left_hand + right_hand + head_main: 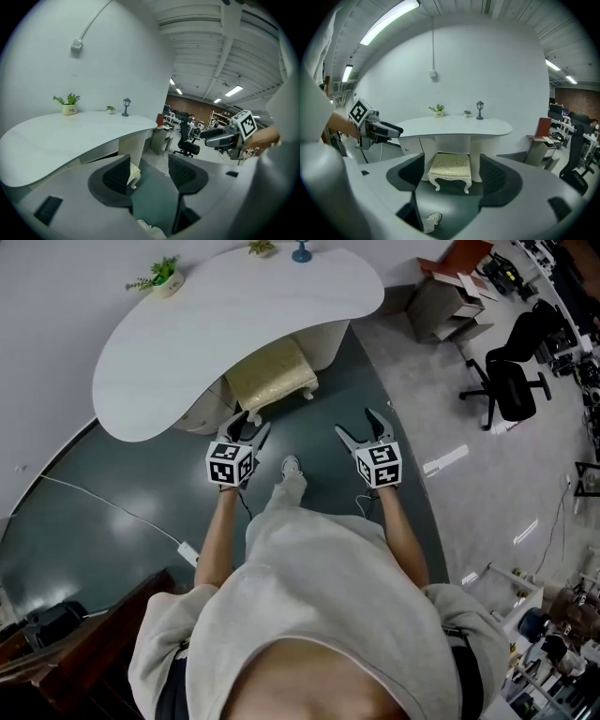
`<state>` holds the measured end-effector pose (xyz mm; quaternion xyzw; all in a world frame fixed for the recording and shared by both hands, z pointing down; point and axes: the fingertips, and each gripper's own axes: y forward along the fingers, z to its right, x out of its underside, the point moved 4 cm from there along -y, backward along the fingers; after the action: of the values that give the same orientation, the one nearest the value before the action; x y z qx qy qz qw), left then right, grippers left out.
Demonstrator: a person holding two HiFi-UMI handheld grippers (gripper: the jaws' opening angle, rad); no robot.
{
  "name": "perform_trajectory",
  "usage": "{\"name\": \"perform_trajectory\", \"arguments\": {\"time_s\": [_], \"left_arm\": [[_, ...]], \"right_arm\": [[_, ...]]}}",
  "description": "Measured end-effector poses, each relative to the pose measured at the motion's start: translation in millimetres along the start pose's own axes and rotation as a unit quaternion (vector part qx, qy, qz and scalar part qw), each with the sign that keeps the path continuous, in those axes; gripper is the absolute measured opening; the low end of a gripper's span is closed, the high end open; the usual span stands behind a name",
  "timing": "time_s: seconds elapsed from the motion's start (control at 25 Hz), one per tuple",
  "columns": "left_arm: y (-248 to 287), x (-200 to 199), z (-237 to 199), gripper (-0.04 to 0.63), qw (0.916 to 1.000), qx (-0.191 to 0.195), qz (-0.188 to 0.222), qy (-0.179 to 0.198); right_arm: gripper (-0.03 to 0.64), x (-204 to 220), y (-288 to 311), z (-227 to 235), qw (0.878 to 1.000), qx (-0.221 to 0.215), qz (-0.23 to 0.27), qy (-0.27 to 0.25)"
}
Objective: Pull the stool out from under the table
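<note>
The stool [272,374], with a cream cushion and white curved legs, stands partly tucked under the white curved table [169,343]. Both grippers hang over the dark floor in front of it, apart from it. My left gripper [251,427] is open and empty, near the stool's front left corner. My right gripper [360,426] is also open and empty, off to the stool's right. The right gripper view frames the whole stool [450,165] between its jaws, under the table [454,125]. In the left gripper view only a corner of the stool [135,172] shows beside the left jaw.
A person's shoe [292,466] stands between the grippers. Small plants [164,276] and a lamp figure [301,251] sit on the table's far edge. A black office chair [511,381] and a low cabinet [441,306] are to the right, a white cable [103,502] at left.
</note>
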<state>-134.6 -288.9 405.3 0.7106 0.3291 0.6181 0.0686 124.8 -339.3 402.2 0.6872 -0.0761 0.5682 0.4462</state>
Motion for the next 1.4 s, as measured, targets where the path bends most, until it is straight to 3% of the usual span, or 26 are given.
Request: {"name": "perform_trajectory", "arguments": {"time_s": [0.24, 0.6, 1.0, 1.4], "left_arm": [[8, 2, -48, 0.250, 0.9995, -0.021, 0.003, -0.025], [3, 23, -81, 0.250, 0.9958, -0.065, -0.006, -0.064], [13, 34, -87, 0.250, 0.9874, -0.135, -0.010, -0.082], [46, 63, -77, 0.250, 0.9779, -0.186, -0.023, -0.092]], "right_arm": [[0.362, -36, 59, -6, 0.999, -0.031, -0.018, -0.032], [0.362, -53, 120, -10, 0.994, -0.082, -0.039, -0.062], [0.360, -35, 163, 13, 0.987, -0.139, -0.045, -0.061], [0.360, 24, 195, 54, 0.978, -0.183, -0.061, -0.073]]}}
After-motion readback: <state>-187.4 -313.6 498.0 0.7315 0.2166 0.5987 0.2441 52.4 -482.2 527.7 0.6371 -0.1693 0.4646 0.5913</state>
